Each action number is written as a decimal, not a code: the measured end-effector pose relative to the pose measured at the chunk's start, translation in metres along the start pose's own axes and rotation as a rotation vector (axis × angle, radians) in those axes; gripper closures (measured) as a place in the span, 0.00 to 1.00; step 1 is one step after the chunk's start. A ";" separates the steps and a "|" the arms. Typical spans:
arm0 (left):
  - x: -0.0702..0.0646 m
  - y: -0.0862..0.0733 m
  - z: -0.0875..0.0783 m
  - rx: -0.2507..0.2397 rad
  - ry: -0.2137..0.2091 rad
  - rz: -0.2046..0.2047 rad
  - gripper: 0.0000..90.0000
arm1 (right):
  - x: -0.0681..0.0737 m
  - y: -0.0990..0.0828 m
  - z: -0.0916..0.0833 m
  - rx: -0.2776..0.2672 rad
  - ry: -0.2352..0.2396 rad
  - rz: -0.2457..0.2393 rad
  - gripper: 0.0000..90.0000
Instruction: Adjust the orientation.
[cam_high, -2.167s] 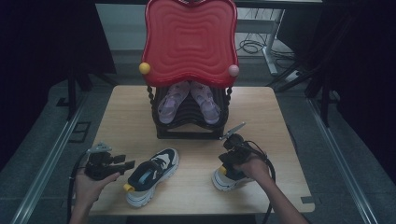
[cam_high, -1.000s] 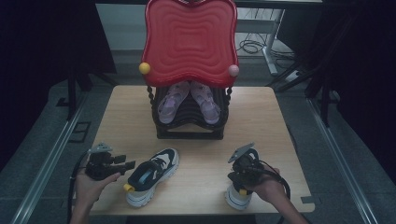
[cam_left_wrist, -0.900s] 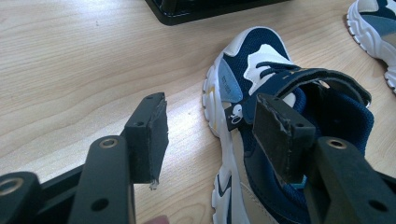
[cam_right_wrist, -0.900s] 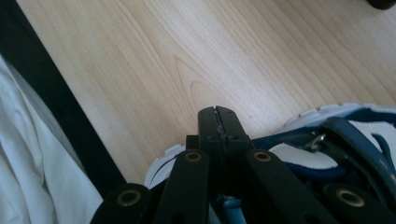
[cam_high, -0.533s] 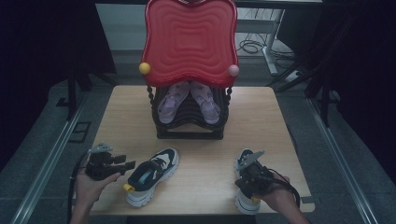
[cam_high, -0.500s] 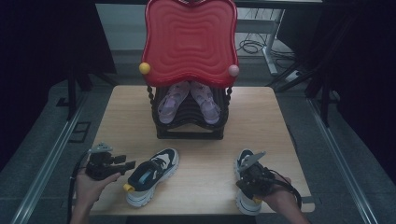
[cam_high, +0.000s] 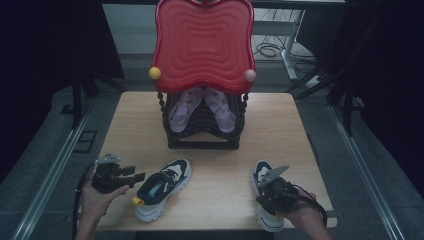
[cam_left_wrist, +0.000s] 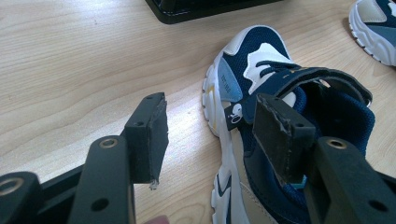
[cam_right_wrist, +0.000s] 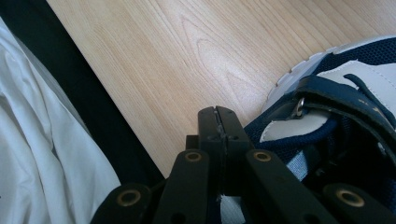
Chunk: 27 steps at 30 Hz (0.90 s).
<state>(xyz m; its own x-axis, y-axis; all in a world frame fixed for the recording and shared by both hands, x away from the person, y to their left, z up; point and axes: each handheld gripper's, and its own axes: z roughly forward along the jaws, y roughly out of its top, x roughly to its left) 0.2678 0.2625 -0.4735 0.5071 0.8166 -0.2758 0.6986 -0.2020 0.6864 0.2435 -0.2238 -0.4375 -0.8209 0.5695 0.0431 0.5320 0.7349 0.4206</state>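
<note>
Light wood-grain counter (cam_high: 295, 125). Navy mesh sneaker w/ white rubber sole (cam_high: 162, 187) lies front-left of black ribbed rack (cam_high: 202, 127); left tool (cam_left_wrist: 210, 130) released, pads straddling its collar. Right tool (cam_right_wrist: 219, 140) clenched, pinching twin sneaker (cam_high: 265, 195) front-right of rack.

Navy-and-white sneakers (cam_high: 162, 189), red ripple-patterned tray (cam_high: 203, 42), seemingly lilac sandals (cam_high: 202, 108).

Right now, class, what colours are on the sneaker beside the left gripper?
The sneaker is navy blue with white and beige panels, clearest in the left gripper view.
</note>
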 end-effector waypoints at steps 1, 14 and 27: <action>0.000 0.000 0.000 -0.003 -0.001 0.000 0.50 | 0.000 0.000 0.000 0.001 0.003 0.000 1.00; 0.001 0.000 -0.001 -0.003 -0.003 0.001 0.50 | -0.009 -0.012 -0.007 0.021 0.006 0.025 1.00; 0.001 0.000 -0.001 -0.003 -0.002 -0.001 0.50 | -0.015 -0.025 -0.012 0.075 -0.040 0.026 1.00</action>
<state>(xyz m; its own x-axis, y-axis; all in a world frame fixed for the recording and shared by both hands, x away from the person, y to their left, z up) 0.2677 0.2641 -0.4733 0.5071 0.8157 -0.2783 0.6976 -0.1989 0.6883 0.2401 -0.2553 -0.4382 -0.7986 0.6016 0.0161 0.5680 0.7447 0.3504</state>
